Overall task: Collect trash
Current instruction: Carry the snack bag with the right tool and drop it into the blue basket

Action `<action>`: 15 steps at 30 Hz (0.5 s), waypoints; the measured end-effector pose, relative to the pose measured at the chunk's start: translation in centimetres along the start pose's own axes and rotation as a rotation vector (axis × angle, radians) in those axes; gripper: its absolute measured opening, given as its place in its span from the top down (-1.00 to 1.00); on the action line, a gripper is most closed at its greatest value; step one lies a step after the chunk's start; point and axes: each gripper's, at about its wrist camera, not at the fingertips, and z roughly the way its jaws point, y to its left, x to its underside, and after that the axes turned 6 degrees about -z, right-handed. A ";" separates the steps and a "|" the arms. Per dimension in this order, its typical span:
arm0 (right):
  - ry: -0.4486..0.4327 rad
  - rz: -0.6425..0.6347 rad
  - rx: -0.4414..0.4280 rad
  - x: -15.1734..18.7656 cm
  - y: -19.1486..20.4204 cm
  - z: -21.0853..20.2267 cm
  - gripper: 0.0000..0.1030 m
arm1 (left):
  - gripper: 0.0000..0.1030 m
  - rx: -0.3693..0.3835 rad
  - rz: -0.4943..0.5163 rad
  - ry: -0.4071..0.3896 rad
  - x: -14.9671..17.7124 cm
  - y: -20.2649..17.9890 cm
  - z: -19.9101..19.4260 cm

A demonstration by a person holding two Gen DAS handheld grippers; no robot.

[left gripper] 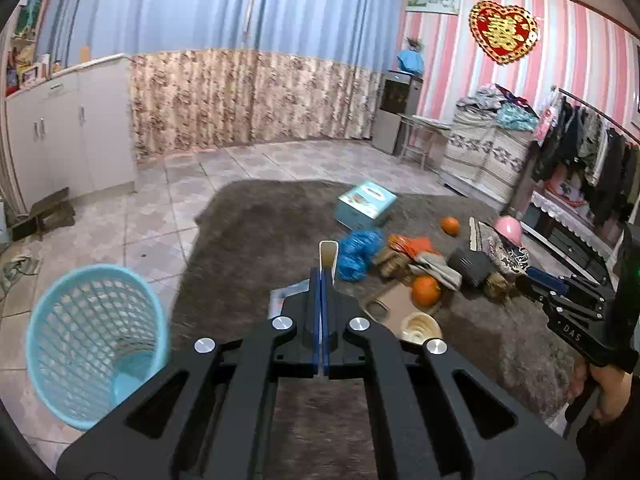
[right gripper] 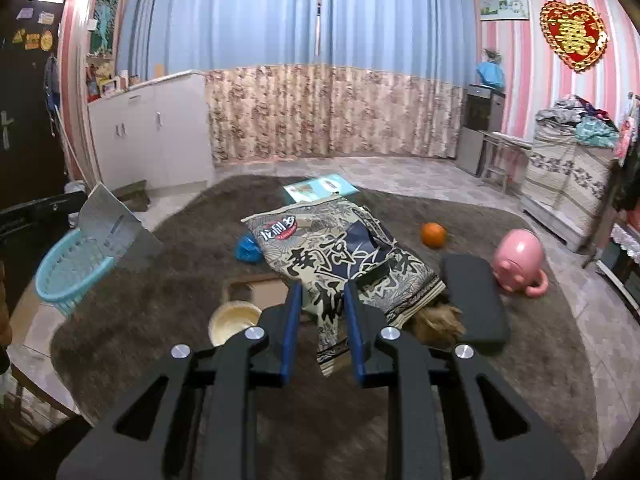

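Left gripper pinches a wrapper; right gripper is open astride the bag, which may slip before reaching the basket.

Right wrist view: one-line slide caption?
Right gripper open around a printed snack bag on the rug; blue basket waits at left.

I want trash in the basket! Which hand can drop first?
Left. The left gripper is shut on a flat silver foil wrapper beside the light-blue plastic mesh basket. The right gripper is farther off, its fingers either side of a patterned snack bag.
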 end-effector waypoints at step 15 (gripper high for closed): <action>-0.057 -0.148 -0.175 -7.6 11.2 4.8 0.57 | 1.00 -0.184 -0.088 -0.091 -3.6 11.8 -4.4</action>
